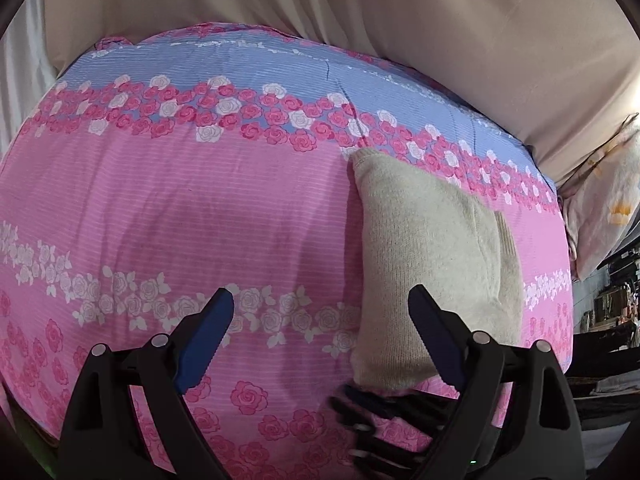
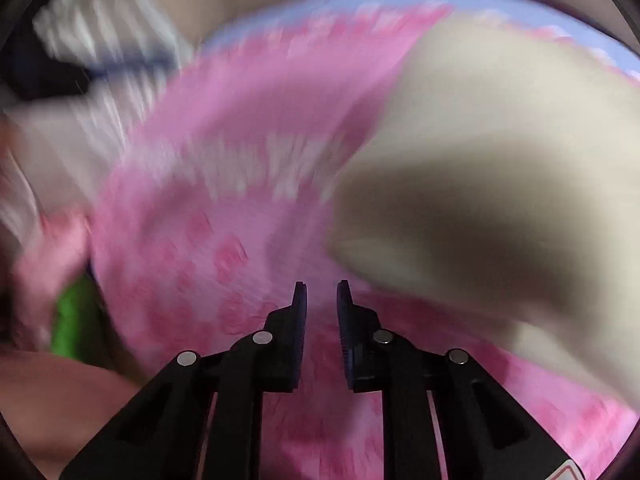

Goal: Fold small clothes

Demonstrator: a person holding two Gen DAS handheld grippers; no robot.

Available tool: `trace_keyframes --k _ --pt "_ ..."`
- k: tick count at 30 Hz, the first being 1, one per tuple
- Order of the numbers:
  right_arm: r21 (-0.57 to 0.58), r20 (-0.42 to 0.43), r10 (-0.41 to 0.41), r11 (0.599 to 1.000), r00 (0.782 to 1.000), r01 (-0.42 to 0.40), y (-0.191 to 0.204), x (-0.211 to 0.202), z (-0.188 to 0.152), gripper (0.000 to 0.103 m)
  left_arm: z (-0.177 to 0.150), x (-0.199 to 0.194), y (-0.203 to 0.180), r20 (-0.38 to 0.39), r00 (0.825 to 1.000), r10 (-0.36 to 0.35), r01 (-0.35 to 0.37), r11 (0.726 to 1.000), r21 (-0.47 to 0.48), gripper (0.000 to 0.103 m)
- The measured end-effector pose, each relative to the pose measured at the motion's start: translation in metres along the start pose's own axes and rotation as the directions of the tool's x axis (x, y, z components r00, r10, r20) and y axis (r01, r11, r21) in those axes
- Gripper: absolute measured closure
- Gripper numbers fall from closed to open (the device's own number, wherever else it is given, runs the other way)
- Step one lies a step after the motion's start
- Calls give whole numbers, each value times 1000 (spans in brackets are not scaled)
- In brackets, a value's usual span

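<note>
A beige knit garment (image 1: 432, 264) lies folded into a long rectangle on the pink and blue rose-print bedsheet (image 1: 200, 208). My left gripper (image 1: 320, 300) is open and empty, held above the sheet, with its right finger over the garment's near left edge. My right gripper shows blurred in the left wrist view (image 1: 384, 412), just below the garment's near end. In the right wrist view, which is motion-blurred, my right gripper (image 2: 322, 292) has a narrow gap between its fingers and holds nothing; the garment (image 2: 500, 152) lies to its upper right.
A beige curtain or wall cloth (image 1: 400, 20) hangs behind the bed. A floral pillow (image 1: 604, 200) sits at the right edge, with dark furniture clutter (image 1: 608, 304) beyond. Something green (image 2: 76, 312) shows at the bed's left side.
</note>
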State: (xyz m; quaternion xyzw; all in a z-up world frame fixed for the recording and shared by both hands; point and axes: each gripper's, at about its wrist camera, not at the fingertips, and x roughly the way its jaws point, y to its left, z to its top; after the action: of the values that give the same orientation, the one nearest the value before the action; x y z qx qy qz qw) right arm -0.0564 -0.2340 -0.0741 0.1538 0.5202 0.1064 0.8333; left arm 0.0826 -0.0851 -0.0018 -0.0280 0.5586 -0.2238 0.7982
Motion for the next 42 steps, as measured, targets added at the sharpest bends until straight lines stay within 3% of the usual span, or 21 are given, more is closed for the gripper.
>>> trace_keyframes --k 1,2,3,4,6,10,12,13,15,18,19,21,22,26,28,31,33,34,39,41,42 --pt "17 66 -29 999 997 28 -8 -29 2 85 -1 -1 -1 4 1000 -9 9 1000 9 16" --pt "59 132 -68 996 989 60 -20 -61 5 66 -2 0 -2 5 1000 -12 12 1000 15 16" --pt "106 173 -108 990 979 90 -33 -82 9 37 -3 3 -5 -2 1000 -12 12 1000 24 16" --pt "192 207 -188 970 960 149 -57 -106 16 32 -4 7 -7 -11 1000 -15 15 1000 27 16" --pt "286 163 -257 936 953 203 -97 -117 32 32 -7 15 -14 -39 999 -37 38 999 24 16" --pt "380 -22 -181 908 983 176 -167 -72 62 40 -10 23 -39 -69 993 -91 95 994 59 16" --pt "407 -78 -75 908 994 101 -183 -45 72 93 -9 21 -47 -59 993 -97 102 991 84 16" --pt "408 -80 -72 908 994 99 -181 -42 75 94 -9 20 -51 -58 993 -106 111 989 94 16" --pt "328 29 -136 937 990 119 -161 -71 96 95 -10 20 -54 -73 991 -111 118 987 110 16" --pt "284 133 -245 938 960 200 -153 -104 103 96 -15 22 -54 -89 990 -110 120 986 119 16" --pt "276 115 -282 930 952 242 -158 -99 103 96 -18 25 -52 -101 988 -116 126 986 110 16" --pt "237 -66 -363 899 929 368 -185 -51 87 96 -23 34 -50 -139 983 -117 130 987 90 16" --pt "246 -116 -344 899 932 363 -194 -35 78 95 -24 37 -50 -154 981 -117 131 987 89 16" --pt "331 65 -327 898 943 289 -173 -86 81 93 -26 38 -55 -155 983 -94 114 986 123 16" --pt "324 131 -278 919 952 224 -153 -109 79 93 -25 34 -58 -127 989 -82 99 986 136 16" --pt "238 47 -258 941 965 240 -133 -87 69 93 -20 35 -63 -110 992 -69 86 985 153 16" --pt "195 -103 -285 934 953 300 -135 -42 46 95 -18 35 -67 -102 992 -68 84 983 161 16" --pt "207 -122 -290 928 949 310 -136 -35 42 95 -16 35 -69 -94 994 -63 78 983 167 16" --pt "136 29 -224 966 974 218 -72 -71 59 93 -1 20 -50 -16 999 -35 36 992 123 16" --pt "71 7 -220 973 975 219 -55 -58 65 93 5 18 -40 -14 999 -37 38 994 103 16" --pt "73 -58 -207 975 977 211 -56 -36 59 93 6 18 -38 -16 999 -28 30 995 100 16"
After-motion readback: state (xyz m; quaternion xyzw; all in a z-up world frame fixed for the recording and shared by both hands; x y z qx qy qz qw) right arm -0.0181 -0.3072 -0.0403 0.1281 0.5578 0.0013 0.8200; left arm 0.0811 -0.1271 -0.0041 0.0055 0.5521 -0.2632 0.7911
